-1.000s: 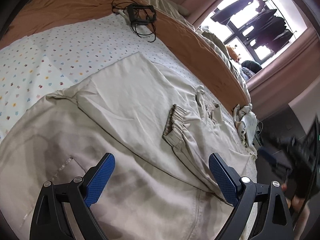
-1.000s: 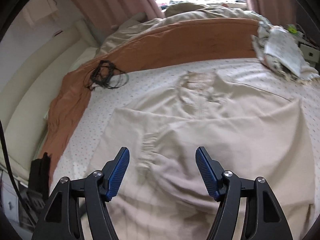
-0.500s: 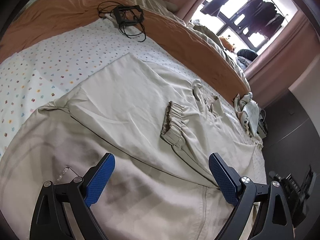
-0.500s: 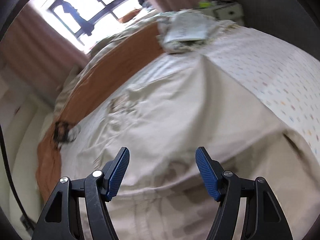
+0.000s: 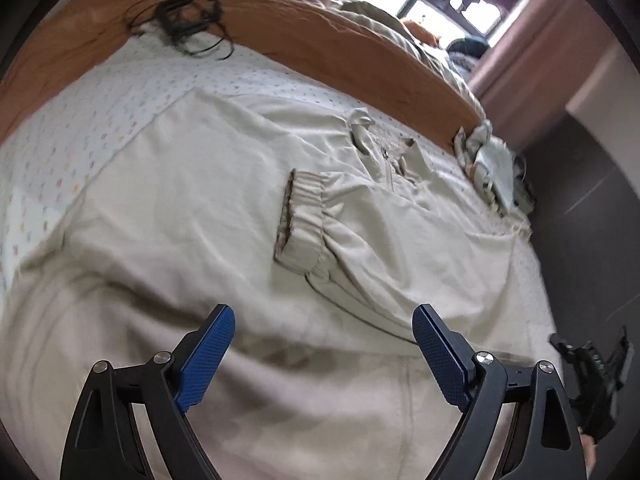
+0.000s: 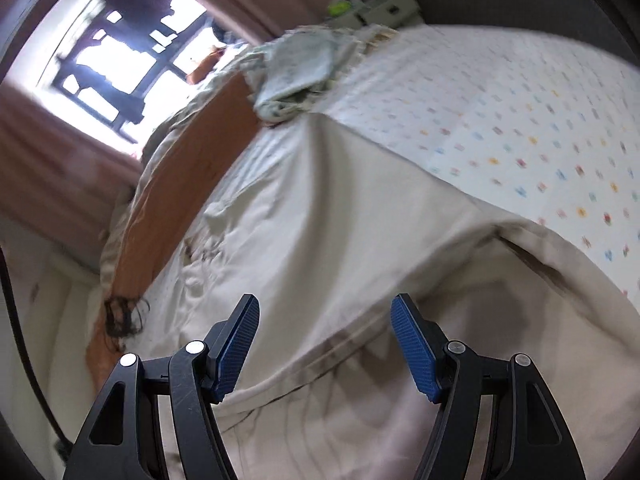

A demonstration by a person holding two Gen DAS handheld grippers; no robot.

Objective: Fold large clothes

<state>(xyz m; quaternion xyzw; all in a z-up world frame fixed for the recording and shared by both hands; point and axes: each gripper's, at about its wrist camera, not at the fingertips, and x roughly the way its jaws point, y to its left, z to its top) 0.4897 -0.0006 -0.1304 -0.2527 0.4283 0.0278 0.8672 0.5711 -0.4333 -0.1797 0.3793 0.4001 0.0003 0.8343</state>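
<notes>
A large beige jacket (image 5: 224, 216) lies spread on the bed, both sleeves folded across its front. One elastic cuff (image 5: 300, 220) rests at the middle, below the collar and zipper (image 5: 384, 148). My left gripper (image 5: 324, 344) is open and empty, just above the jacket's lower part. My right gripper (image 6: 324, 332) is open and empty, low over the jacket (image 6: 320, 208) near its right side fold. It also shows at the right edge of the left wrist view (image 5: 596, 376).
The bed has a dotted white sheet (image 6: 520, 112) and an orange blanket (image 5: 340, 48) along the far side. A black cable bundle (image 5: 188, 20) lies at the far left. A crumpled patterned cloth (image 5: 488, 164) sits at the far right corner. Dark floor (image 5: 592, 208) lies right of the bed.
The right gripper swung and tilted toward the jacket's right side and came lower. The left gripper shifted slightly right and closer to the jacket. Both stayed open.
</notes>
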